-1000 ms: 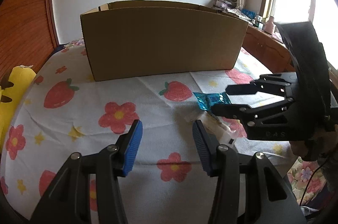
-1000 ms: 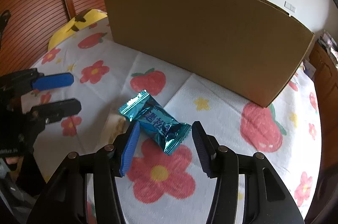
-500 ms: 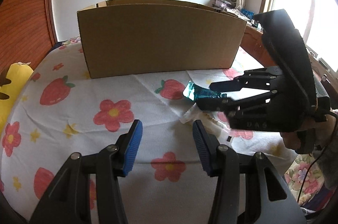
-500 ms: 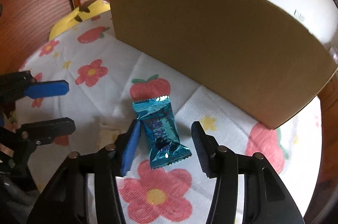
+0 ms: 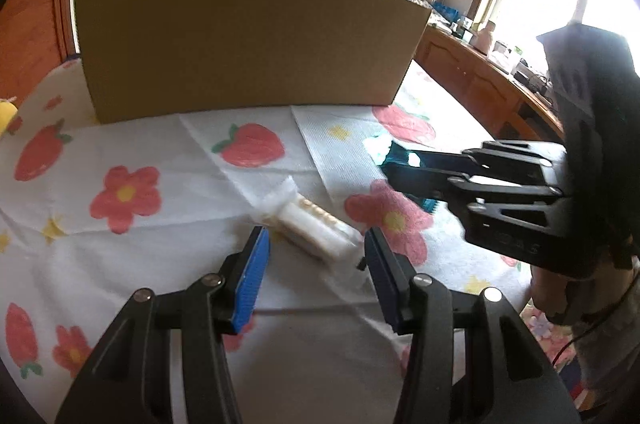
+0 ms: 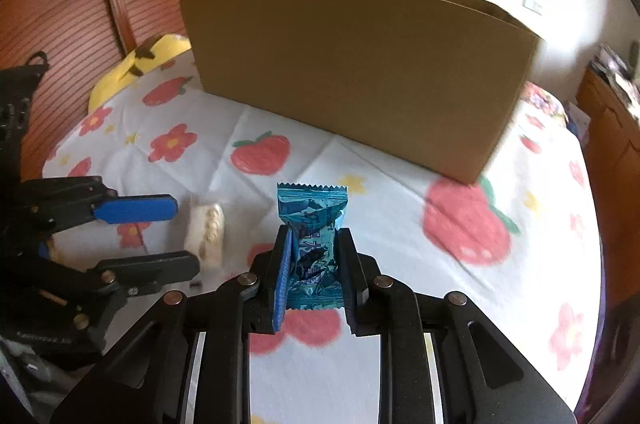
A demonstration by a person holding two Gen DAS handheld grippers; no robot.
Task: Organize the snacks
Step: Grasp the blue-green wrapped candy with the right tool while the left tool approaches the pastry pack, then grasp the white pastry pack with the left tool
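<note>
A bedroom with white walls, a reddish wooden wardrobe and a bright window; the bed is covered by a white cloth [image 5: 168,256] printed with strawberries and red flowers. A big cardboard box [image 5: 244,40] stands on it toward the far side, its long wall facing the two grippers.

The right gripper [image 6: 314,272] is clamped on a blue candy [image 6: 314,224]. The packet stands on end between the blue pads, its long axis running away from the gripper and up toward the box, the serrated top seal free above the fingertips and the lower seal down between the fingers. It looks raised off the cloth, though I cannot be sure of that. From the left wrist view only a bit of blue foil shows behind the right gripper's black fingers.

The left gripper [image 5: 316,264] is spread wide, holding nothing. Just ahead of its pads lies a wafer [image 5: 310,228] in a clear wrapper, flat on the cloth. Its long axis runs diagonally, from far left to near right across the gap, the near end close beside the right-hand finger. In the right wrist view the wafer lies just beside the left gripper's fingertips.

A yellow plush [image 6: 140,68] lies at the bed's left edge near the wardrobe.
</note>
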